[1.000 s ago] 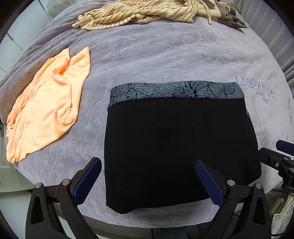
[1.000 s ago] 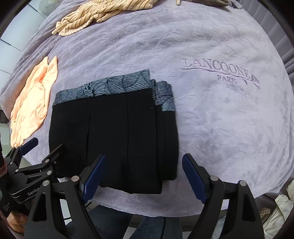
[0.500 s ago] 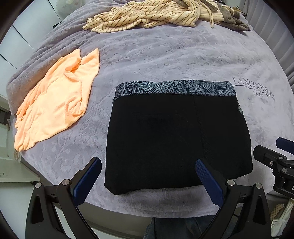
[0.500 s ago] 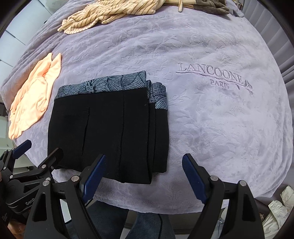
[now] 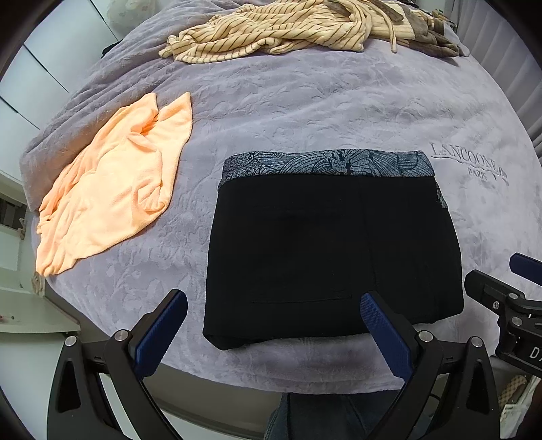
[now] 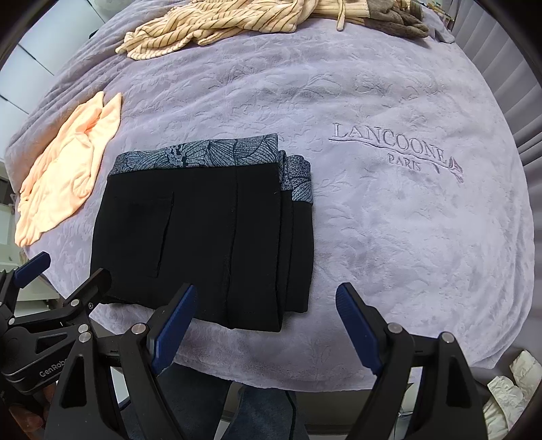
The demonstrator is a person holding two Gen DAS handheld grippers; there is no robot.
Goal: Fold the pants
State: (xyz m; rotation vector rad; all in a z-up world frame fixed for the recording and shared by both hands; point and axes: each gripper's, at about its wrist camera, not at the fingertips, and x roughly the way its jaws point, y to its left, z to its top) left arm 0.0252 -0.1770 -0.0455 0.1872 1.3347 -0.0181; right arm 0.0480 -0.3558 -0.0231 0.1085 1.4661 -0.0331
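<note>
Black pants (image 5: 332, 250) (image 6: 203, 237) with a grey leaf-patterned waistband lie folded into a flat rectangle near the front edge of a lilac bedspread (image 5: 321, 101). The folded layers stack along the right side in the right wrist view. My left gripper (image 5: 271, 328) hovers above the pants' front edge, open, nothing between its blue pads. Open too, my right gripper (image 6: 266, 321) hangs over the front right corner of the pants and holds nothing. Each gripper shows at the edge of the other's view.
An orange garment (image 5: 111, 182) lies crumpled at the left of the bed. A striped beige garment (image 5: 271, 30) and a brown one (image 5: 426, 37) lie at the far edge. Embroidered lettering (image 6: 393, 149) marks the bedspread right of the pants. The person's legs stand below the bed's front edge.
Both grippers have lifted and drawn back from the pants, which look smaller and farther in both views. The pants lie as before.
</note>
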